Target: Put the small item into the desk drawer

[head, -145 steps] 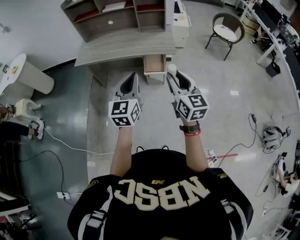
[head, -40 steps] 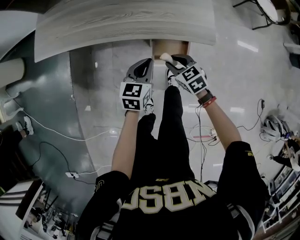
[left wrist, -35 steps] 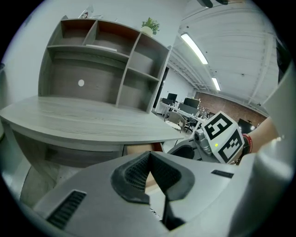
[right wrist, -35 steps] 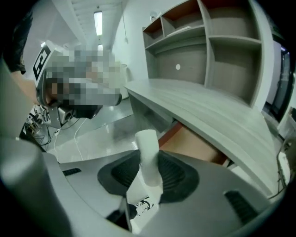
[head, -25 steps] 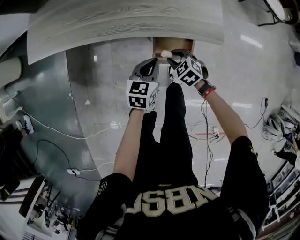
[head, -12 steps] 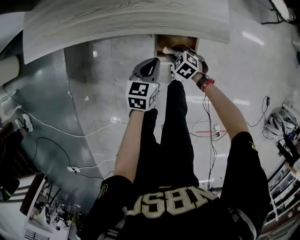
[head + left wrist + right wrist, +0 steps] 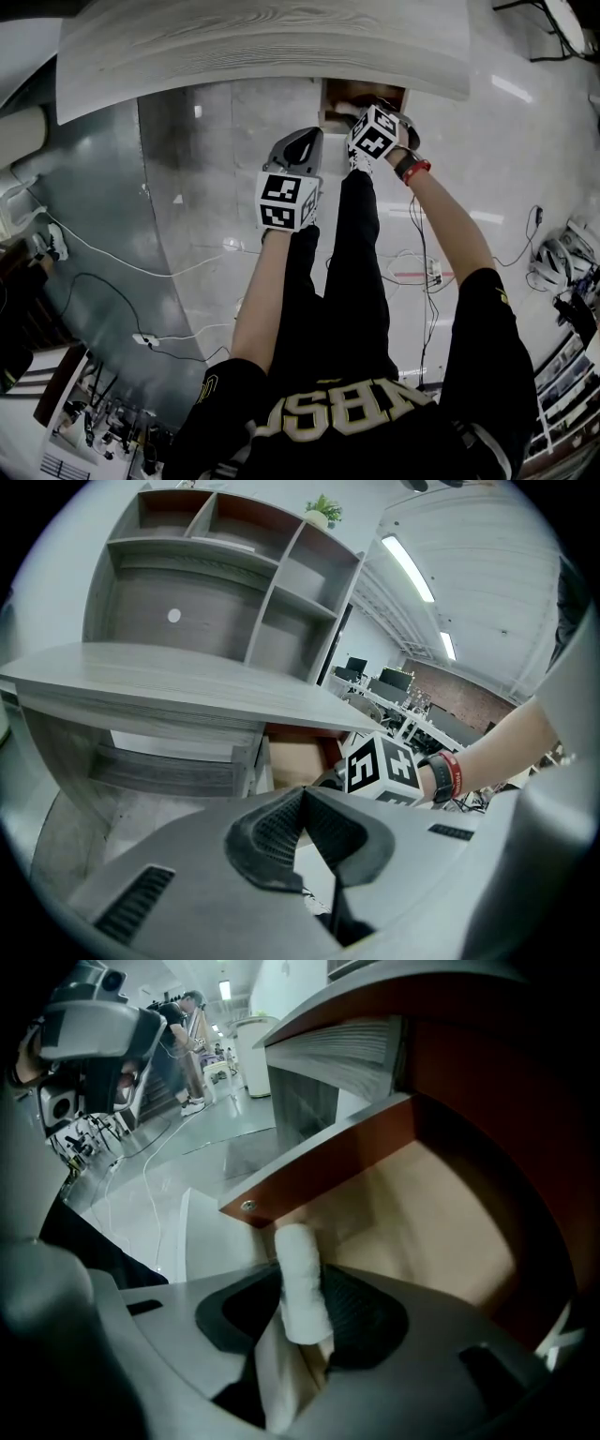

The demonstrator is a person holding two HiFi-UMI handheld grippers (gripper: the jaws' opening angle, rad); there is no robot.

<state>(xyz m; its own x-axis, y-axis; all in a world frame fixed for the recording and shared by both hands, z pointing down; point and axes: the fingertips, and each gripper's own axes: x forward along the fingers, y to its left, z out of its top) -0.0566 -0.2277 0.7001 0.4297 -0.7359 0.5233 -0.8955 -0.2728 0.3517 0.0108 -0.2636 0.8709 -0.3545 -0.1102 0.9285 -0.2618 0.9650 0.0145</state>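
Note:
The small item is a white rolled cloth [image 7: 302,1283], standing upright between the pads of my right gripper [image 7: 305,1312]. The jaws are opening: the roll leans on the right pad, and a gap shows beside the left pad. This gripper reaches into the open desk drawer [image 7: 441,1213], with the drawer's brown side wall [image 7: 319,1162] just ahead. In the head view the right gripper [image 7: 377,108] is at the drawer [image 7: 349,92] under the grey desk top [image 7: 262,42]. My left gripper [image 7: 302,142] hangs shut and empty below and to the left of the drawer, its pads meeting [image 7: 302,797].
A grey hutch with shelves [image 7: 225,583] stands on the desk, a small plant [image 7: 323,513] on top. The person's legs [image 7: 347,281] stand right in front of the drawer. White cables [image 7: 122,272] run across the floor at the left.
The right gripper has pushed further into the drawer, hiding the white roll from the head view. The left gripper stayed about where it was.

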